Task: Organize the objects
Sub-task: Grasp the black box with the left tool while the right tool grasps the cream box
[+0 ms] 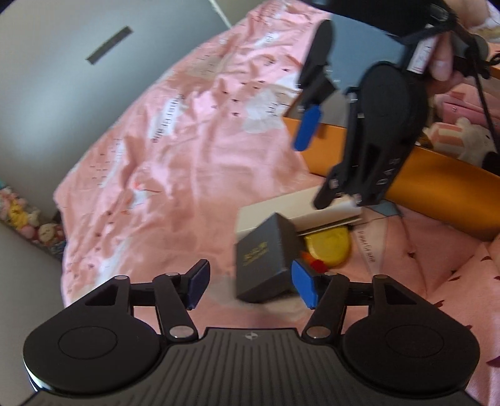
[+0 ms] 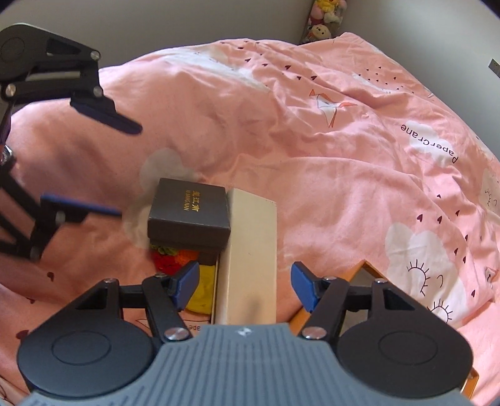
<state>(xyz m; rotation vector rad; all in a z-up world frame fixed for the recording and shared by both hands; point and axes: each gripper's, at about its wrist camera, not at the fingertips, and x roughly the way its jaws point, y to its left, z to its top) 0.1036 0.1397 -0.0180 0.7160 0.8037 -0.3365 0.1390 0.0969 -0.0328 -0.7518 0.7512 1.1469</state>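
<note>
Resting on the pink bedcover point(image 2: 312, 131), the small dark box point(image 2: 190, 209) with gold lettering lies tilted, one side against the long cream box point(image 2: 250, 250) and its near edge over a pile of red, orange and green yarn point(image 2: 170, 257). A yellow thing point(image 2: 203, 290) lies just past the yarn, beside the cream box's long side; what it is you cannot tell.

Your left gripper point(image 1: 251, 285) is released: its blue pads stand wide apart. In its own view the dark box point(image 1: 265, 259) sits between them, close against the right pad and clear of the left one, so nothing is clamped.

Your right gripper point(image 2: 245, 289) is also released, its jaws spread to either side of the cream box's near end without pressing on it. In the left wrist view the same gripper point(image 1: 315, 165) hangs over the far end of the cream box point(image 1: 300, 209), with fingers of your hand point(image 1: 440, 59) on its handle.

An orange box point(image 1: 437, 168) lies just behind the cream one. Soft toys point(image 2: 325, 15) sit against the wall beyond the bed.
</note>
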